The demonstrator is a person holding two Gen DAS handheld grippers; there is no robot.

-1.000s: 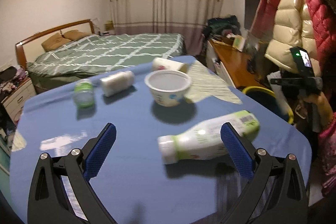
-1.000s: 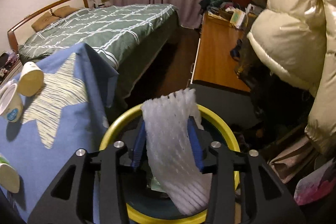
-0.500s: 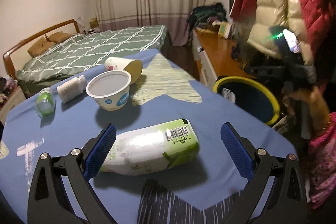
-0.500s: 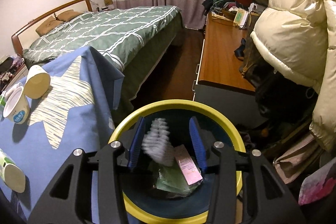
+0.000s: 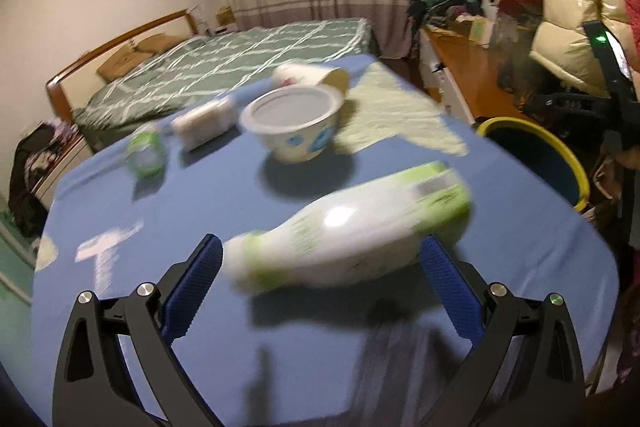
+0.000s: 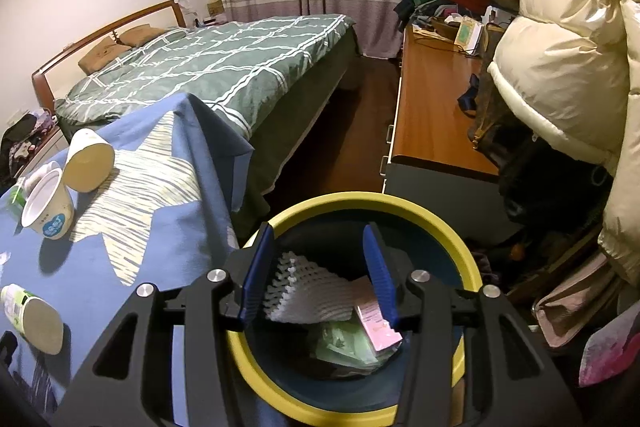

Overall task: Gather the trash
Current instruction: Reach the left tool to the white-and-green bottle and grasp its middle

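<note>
- Right wrist view: right tongs (image 6: pixel 320 267) part-open, empty, jaws just been widening; foam net (image 6: pixel 308 293) lies binned in bin (image 6: pixel 360 201).
- Left tongs (image 5: pixel 320 267) wide around bottle (image 5: pixel 352 227), ungripped; cups, bottles remain on desk (image 5: pixel 200 211).

On the surface lie three bottles: one large white-and-green bottle (image 5: pixel 352 227), one small green-capped bottle (image 5: pixel 145 151), one small white bottle (image 5: pixel 204 121). Two cups: one white tub (image 5: pixel 294 123) upright, one paper cup (image 5: pixel 310 77) tipped. One yellow-rimmed bin (image 6: pixel 360 307) holds one foam net (image 6: pixel 308 295) and one pink box (image 6: pixel 378 323).
</note>
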